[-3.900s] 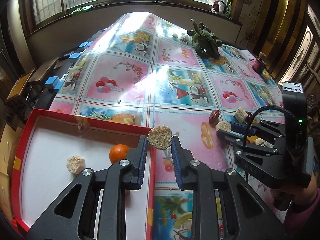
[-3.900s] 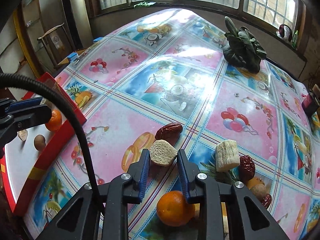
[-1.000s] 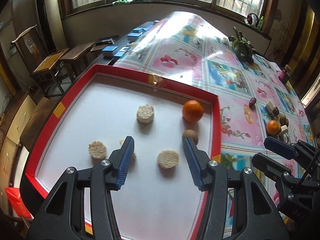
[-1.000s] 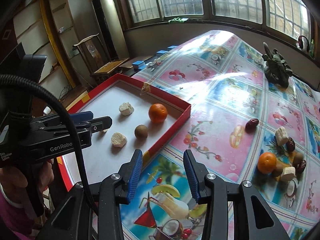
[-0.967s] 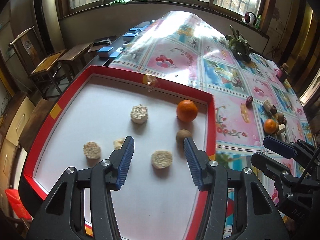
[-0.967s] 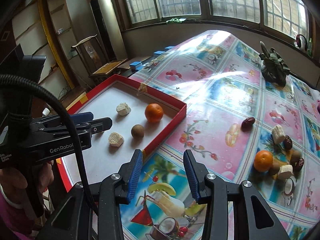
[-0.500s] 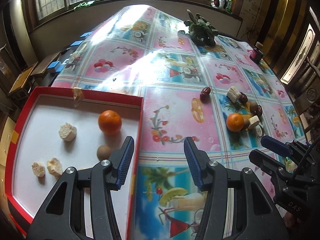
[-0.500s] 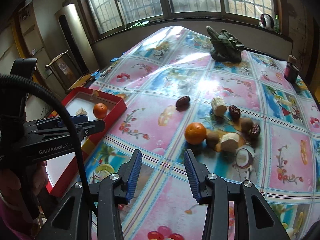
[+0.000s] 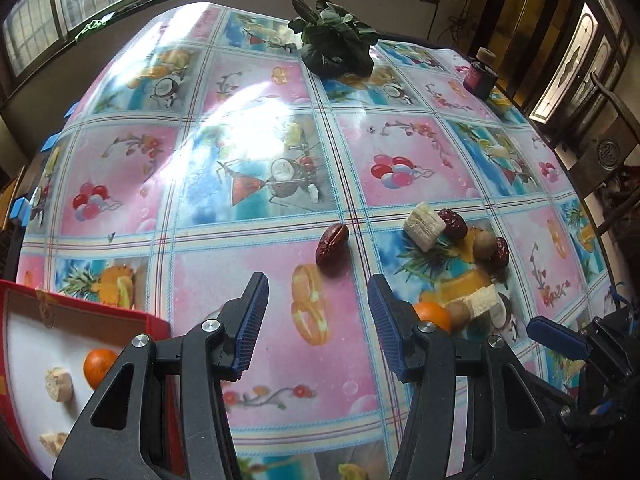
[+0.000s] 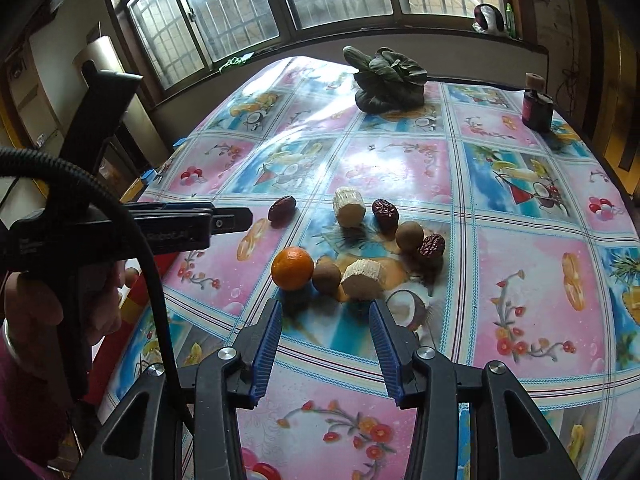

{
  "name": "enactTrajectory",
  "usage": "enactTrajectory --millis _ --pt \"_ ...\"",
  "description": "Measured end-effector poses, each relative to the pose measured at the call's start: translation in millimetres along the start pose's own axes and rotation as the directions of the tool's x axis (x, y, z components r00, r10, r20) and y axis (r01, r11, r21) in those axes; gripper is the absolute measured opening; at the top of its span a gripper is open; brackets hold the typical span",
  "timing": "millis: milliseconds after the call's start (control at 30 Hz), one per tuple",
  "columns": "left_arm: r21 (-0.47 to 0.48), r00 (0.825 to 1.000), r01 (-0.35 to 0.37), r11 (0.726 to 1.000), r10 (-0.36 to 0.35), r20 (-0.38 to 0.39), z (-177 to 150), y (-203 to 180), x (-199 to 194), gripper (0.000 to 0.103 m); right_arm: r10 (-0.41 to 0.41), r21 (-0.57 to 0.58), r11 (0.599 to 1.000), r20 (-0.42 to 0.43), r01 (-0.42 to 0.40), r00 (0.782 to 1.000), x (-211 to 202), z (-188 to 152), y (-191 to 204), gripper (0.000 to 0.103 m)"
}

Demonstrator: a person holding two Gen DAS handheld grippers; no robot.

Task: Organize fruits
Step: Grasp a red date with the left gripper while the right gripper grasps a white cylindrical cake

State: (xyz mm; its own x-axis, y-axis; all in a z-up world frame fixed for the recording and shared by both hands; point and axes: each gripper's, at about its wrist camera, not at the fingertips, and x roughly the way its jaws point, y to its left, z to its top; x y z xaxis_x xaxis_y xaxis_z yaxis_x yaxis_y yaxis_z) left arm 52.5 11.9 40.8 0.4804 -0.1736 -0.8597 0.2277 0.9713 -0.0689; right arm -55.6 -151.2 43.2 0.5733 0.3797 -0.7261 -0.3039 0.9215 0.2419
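A cluster of fruit lies on the patterned tablecloth: an orange [image 10: 292, 268], two brown round fruits [image 10: 327, 277], two pale cut chunks [image 10: 349, 207], and red dates [image 10: 385, 212]. One date [image 9: 331, 243] lies apart, to the left. My left gripper [image 9: 316, 320] is open and empty, just short of that date. My right gripper [image 10: 325, 330] is open and empty, just in front of the orange and the near pale chunk [image 10: 363, 279]. The red tray [image 9: 24, 344] at the left holds an orange [image 9: 98, 362] and pale chunks [image 9: 59, 384].
A dark leafy vegetable [image 9: 336, 46] lies at the far end of the table. A dark jar [image 10: 537, 104] with a cork stands at the far right. The left gripper's body [image 10: 160, 228] shows in the right wrist view. Chairs stand beyond the table's right edge.
Both grippers have swung from the red tray toward the fruit cluster and come closer to it. Both stay open and empty.
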Motion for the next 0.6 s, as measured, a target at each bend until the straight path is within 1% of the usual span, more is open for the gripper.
enactTrajectory --millis 67,167,300,333,400,433,467,500,600 --pt "0.008 1.000 0.006 1.000 -0.006 -0.008 5 -2 9 0.052 0.003 0.003 1.000 -0.001 -0.003 1.000 1 1 -3 0.044" --pt "0.017 0.999 0.040 0.999 -0.040 -0.021 13 -3 21 0.052 0.002 0.010 1.000 -0.002 -0.002 1.000 4 4 -8 0.044" --pt "0.062 0.999 0.028 0.998 -0.026 -0.039 18 -10 35 0.050 0.001 0.012 1.000 0.000 -0.001 1.000 5 11 -11 0.044" --pt "0.072 0.999 0.027 0.997 -0.024 -0.046 17 -11 38 0.041 -0.001 0.010 1.000 0.000 0.001 1.000 5 13 -11 0.044" --pt "0.097 1.000 0.001 0.995 0.002 -0.030 16 -13 39 0.029 -0.001 0.009 1.000 -0.004 0.002 1.000 8 17 -14 0.044" --pt "0.103 1.000 -0.002 0.995 0.005 -0.027 16 -14 39 0.026 -0.004 0.009 1.000 -0.007 0.004 1.000 10 20 -14 0.044" --pt "0.100 1.000 0.004 0.995 -0.001 -0.028 16 -13 39 0.020 -0.010 0.009 1.000 -0.011 0.010 1.000 12 22 -15 0.044" --pt "0.102 1.000 0.001 0.995 0.002 -0.026 16 -12 39 0.018 -0.017 0.007 1.000 -0.016 0.018 1.000 14 24 -16 0.044" --pt "0.096 1.000 -0.002 0.995 0.005 -0.030 15 -10 37 0.018 -0.024 -0.001 1.000 -0.022 0.024 0.999 19 33 -16 0.044"
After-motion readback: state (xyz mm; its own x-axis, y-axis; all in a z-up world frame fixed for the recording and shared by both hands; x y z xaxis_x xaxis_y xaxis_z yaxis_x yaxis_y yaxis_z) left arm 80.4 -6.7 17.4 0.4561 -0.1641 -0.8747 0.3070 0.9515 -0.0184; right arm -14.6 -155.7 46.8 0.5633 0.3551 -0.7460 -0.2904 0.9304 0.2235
